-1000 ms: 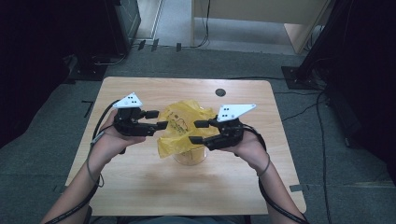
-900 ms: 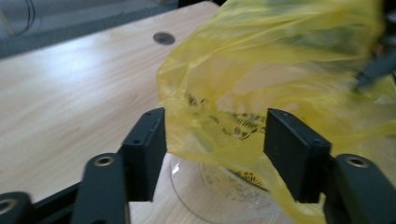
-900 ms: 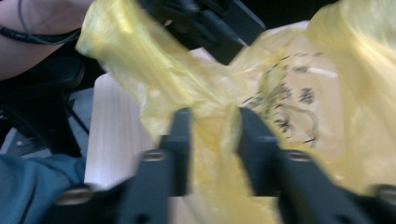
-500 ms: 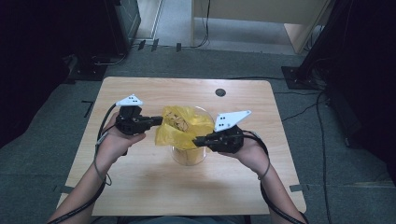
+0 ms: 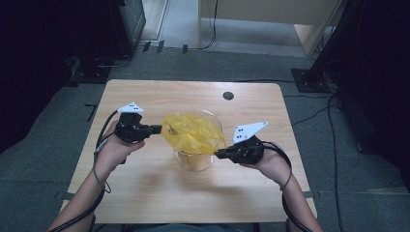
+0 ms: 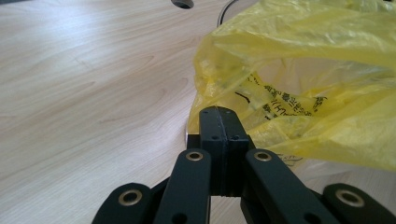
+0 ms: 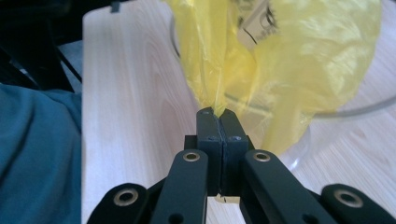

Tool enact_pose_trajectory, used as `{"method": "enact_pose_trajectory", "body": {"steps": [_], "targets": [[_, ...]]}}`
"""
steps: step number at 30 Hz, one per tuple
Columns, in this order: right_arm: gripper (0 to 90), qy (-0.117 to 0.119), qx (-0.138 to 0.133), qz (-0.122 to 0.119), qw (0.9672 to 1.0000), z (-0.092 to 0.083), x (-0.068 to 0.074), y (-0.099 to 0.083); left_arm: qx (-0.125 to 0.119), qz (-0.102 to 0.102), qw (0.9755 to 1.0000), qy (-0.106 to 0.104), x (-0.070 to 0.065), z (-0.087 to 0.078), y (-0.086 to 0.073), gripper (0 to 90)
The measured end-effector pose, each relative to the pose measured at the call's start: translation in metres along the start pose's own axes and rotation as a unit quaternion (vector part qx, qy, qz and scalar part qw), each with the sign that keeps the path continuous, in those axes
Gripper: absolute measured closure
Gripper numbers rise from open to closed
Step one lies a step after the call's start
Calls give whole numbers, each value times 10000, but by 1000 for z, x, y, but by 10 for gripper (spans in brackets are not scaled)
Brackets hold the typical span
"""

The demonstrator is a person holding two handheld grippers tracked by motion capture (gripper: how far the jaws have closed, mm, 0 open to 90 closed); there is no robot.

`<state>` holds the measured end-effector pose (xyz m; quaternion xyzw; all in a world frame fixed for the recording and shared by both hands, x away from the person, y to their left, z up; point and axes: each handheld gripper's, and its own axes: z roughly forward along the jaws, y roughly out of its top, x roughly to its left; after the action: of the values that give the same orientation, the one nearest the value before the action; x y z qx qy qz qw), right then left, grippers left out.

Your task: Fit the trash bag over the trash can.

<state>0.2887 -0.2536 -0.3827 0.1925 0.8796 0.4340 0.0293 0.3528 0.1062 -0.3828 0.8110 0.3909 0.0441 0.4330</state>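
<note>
A crumpled yellow plastic bag point(image 5: 193, 133) sits in the mouth of a clear round container point(image 5: 196, 163) at the middle of the wooden table point(image 5: 145, 193). My left gripper point(image 5: 157, 128) is at the bag's left edge. In the left gripper view it point(image 6: 219, 112) is shut, with the bag's printed film point(image 6: 303, 93) pressed against its tip. My right gripper point(image 5: 218, 154) is at the bag's right lower edge. Its jaws point(image 7: 217, 113) are shut on a fold of the bag point(image 7: 289, 60). The container's rim point(image 7: 355, 109) curves behind that fold.
A dark round hole point(image 5: 228, 95) lies in the tabletop near its far edge. The person's teal clothing point(image 7: 37, 154) is at the near edge. Bare wood lies left, right and in front of the container. Cables and furniture legs stand on the floor beyond.
Both grippers have shut on the bag's edges and moved apart and lower. The bag is now spread wider over the container.
</note>
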Motion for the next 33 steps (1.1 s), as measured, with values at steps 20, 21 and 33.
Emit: {"method": "enact_pose_trajectory", "body": {"steps": [20, 21, 33], "targets": [[695, 283, -1297, 401, 9903, -23, -5, 12, -650, 175, 9970, -386, -17, -24, 13, 610], [722, 210, -1448, 415, 9884, -21, -4, 16, -669, 251, 9960, -544, -23, -24, 14, 606], [257, -833, -900, -176, 9923, 55, 24, 16, -946, 1031, 9888, -527, -52, -4, -25, 434]]}}
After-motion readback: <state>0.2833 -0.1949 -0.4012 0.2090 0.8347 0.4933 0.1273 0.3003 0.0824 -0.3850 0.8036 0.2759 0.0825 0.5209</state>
